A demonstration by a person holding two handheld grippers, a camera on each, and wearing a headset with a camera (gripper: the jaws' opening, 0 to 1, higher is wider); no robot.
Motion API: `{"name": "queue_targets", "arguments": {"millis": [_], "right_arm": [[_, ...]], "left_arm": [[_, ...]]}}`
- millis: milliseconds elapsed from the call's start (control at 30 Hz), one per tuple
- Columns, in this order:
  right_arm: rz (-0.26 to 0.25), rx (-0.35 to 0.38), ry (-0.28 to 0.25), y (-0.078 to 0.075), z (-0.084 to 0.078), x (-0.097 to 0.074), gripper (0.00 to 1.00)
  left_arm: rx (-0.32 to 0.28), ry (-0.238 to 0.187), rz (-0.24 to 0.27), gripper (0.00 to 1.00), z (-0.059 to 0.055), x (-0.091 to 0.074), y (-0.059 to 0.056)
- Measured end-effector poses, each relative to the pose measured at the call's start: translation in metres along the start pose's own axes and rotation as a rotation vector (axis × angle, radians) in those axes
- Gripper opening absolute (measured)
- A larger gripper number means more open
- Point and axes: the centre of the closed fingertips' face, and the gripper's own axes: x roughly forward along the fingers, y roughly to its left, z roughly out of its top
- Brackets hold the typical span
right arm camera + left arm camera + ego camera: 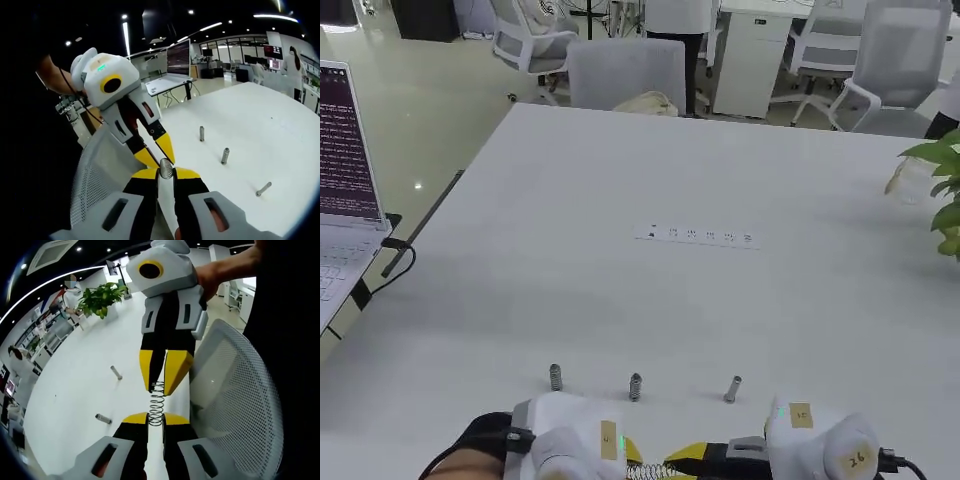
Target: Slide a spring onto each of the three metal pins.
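Left hand-held gripper (155, 419): yellow-tipped jaws clenched on the near end of the spring (157, 402), low centre of the left gripper view. Right hand-held gripper (166, 174): jaws pinched on the other end of the same spring, entering the left gripper view from the top. The spring spans tip to tip between the two, off the surface (720, 300), at the bottom edge of the head view.

Writing: "26" on a round sticker (852, 460) on the right hand-held gripper's body, lower right of the head view. A yellow tag (610, 440) on the left one, marks illegible.

Just above the grippers in the head view, a row on the surface: left pin (555, 377), middle pin (635, 387), right pin (732, 389). Left and middle look ribbed, like coils. The right one looks smoother and leans. All are too small to be sure.

Mid-frame: a line of small printed marks (700, 236), unreadable. Upper left: a laptop (340, 150) with a purple screen and text lines too fine to read. Right edge: a plant (945, 190).
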Motion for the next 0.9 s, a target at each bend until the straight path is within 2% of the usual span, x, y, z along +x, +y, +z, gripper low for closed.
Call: {"name": "queue_targets", "arguments": {"millis": [167,367,800,900], "right_arm": [[-0.008,-0.021,0.004,-0.002,0.006,0.000,0.09],[-0.020,-0.068,0.024,-0.005,0.015,-0.002,0.09],[-0.026,-0.125,0.080,-0.011,0.012,-0.014,0.09],[-0.022,-0.165,0.117,-0.012,0.010,-0.016,0.09]], "left_arm": [[-0.030,-0.018,-0.001,0.02,0.002,0.004,0.001],[-0.082,-0.056,0.003,0.02,0.011,0.012,0.006],[-0.087,-0.084,0.010,0.02,0.021,0.015,0.009],[-0.080,-0.082,0.008,0.02,0.022,0.015,0.008]]}}
